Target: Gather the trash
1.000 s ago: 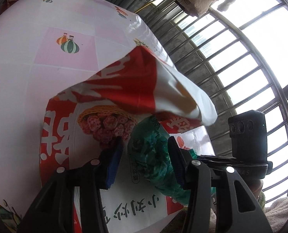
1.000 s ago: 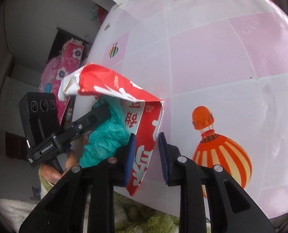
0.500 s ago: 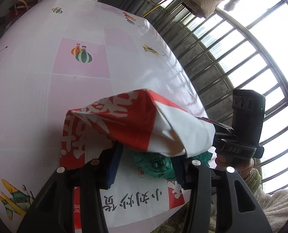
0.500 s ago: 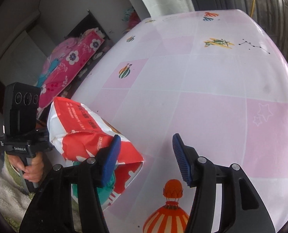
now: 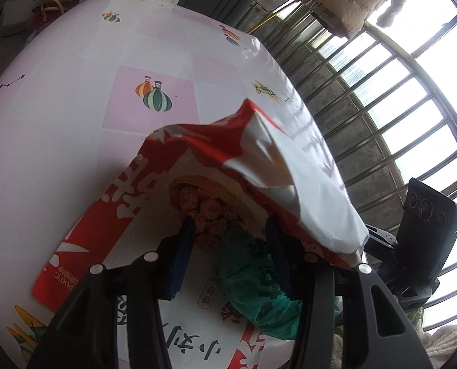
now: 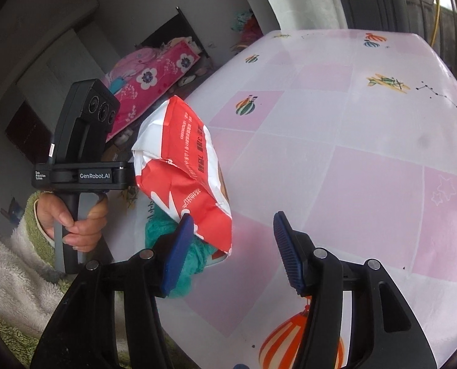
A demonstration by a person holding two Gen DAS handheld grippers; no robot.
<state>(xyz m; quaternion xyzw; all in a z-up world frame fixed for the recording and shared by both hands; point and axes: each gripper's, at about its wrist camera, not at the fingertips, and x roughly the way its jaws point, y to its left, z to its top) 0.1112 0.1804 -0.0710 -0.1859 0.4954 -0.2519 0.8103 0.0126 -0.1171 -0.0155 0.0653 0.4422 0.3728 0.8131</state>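
Pink-checked oilcloth with balloon prints covers your table (image 6: 366,160), and the red-and-white printed snack bag (image 5: 154,203) lies at its near edge. Your left tool (image 5: 228,255) pinches the crumpled green plastic wrapper (image 5: 259,295) inside the bag's mouth — likely stuffing it in. Your right tool (image 6: 233,246) stands spread and empty beside the bag's raised flap.

Red-and-white bag (image 5: 246,166), green wrapper (image 5: 259,292), pink-checked balloon-print tablecloth (image 6: 351,153).
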